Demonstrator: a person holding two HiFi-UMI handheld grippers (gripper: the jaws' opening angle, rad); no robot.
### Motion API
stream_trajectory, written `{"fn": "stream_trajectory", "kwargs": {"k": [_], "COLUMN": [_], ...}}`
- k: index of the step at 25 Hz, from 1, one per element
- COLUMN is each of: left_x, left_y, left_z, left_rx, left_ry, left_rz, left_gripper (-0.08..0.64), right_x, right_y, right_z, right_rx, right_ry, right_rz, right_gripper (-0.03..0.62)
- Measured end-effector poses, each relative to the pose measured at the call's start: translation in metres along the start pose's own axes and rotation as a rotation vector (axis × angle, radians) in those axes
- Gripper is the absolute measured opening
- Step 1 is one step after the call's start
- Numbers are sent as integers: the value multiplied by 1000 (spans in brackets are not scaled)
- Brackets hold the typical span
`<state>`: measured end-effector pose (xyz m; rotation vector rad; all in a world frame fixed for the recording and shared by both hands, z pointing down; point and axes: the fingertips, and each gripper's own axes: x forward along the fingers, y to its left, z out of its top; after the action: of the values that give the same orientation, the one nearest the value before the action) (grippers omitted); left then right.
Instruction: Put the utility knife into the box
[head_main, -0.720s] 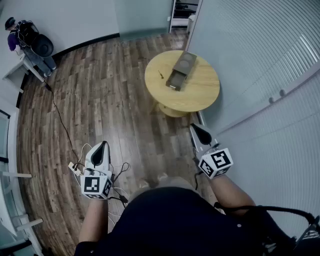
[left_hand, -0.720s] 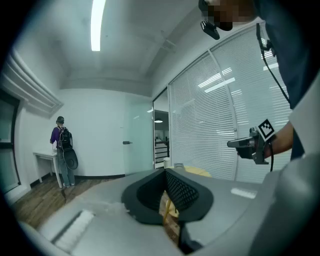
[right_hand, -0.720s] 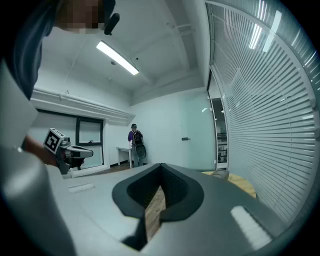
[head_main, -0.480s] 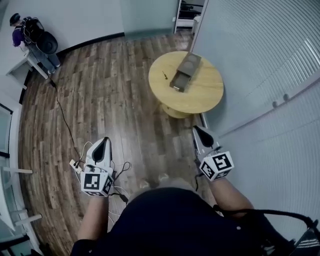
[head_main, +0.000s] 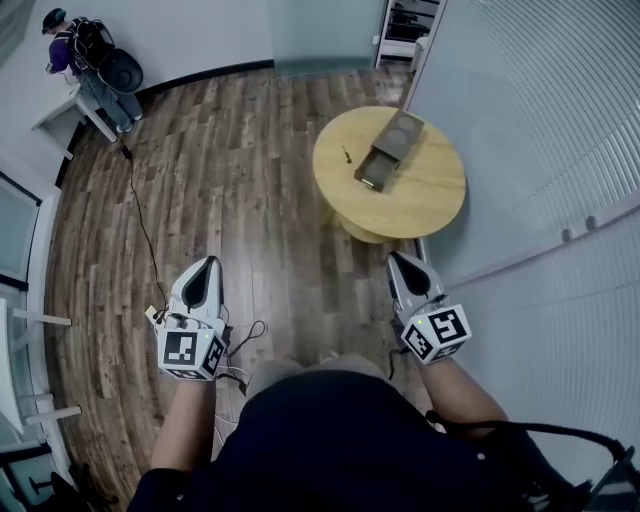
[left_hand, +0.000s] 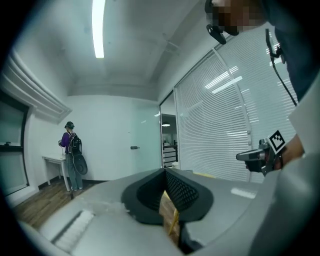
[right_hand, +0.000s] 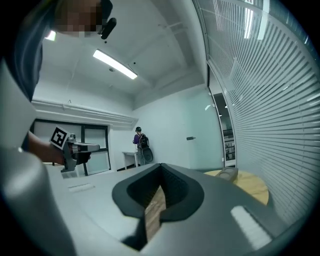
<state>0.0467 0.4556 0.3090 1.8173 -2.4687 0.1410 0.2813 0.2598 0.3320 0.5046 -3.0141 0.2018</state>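
The round wooden table stands ahead on the plank floor. On it lies a long grey-brown box with its near end open. The small utility knife rests on the tabletop just left of the box. My left gripper is held low over the floor, far short of the table, shut and empty. My right gripper hovers near the table's front edge, also shut and empty. In the right gripper view the table and box show at the right.
A glass wall with blinds runs along the right, close to the table. A black cable trails over the floor to a power strip by my left gripper. A person with a backpack stands at a white desk, far left.
The head view has shifted, so the table and the far corner now sit further right and slightly lower in the frame. Both grippers keep the same pose and stay shut.
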Motion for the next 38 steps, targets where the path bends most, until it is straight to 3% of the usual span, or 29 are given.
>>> {"fn": "stream_trajectory", "kwargs": {"k": [5,10,12,21,29,34,38], "left_x": [19,52,73,179,254,298,328], "left_y": [9,30,46,117,192,212,214], "left_z": [-5,-1,-2,-5,16,2,-2], "left_rx": [-2,29,6,-8,6,-1,-24], "left_ry": [13,22,14,-7,-8,25,30], "left_rz": [55,27,13,-130,-251,-307,-344], "left_gripper": [3,3,3,3,3,3,3], "right_x": [30,70,90,176,270,310,319], "right_y": [-22,-37,-44,-60,-60,-61,-83], "right_z": [-7,-4,0,2,32,39,32], "right_rx": [-14,-6,-7,-26,-5,-31,-10], "right_ry": [28,31,23,48,14,13,50], "right_rz": [0,-11,-39,-151,-257,-272,-333], "right_gripper": [6,6,6,6,6,7,7]}}
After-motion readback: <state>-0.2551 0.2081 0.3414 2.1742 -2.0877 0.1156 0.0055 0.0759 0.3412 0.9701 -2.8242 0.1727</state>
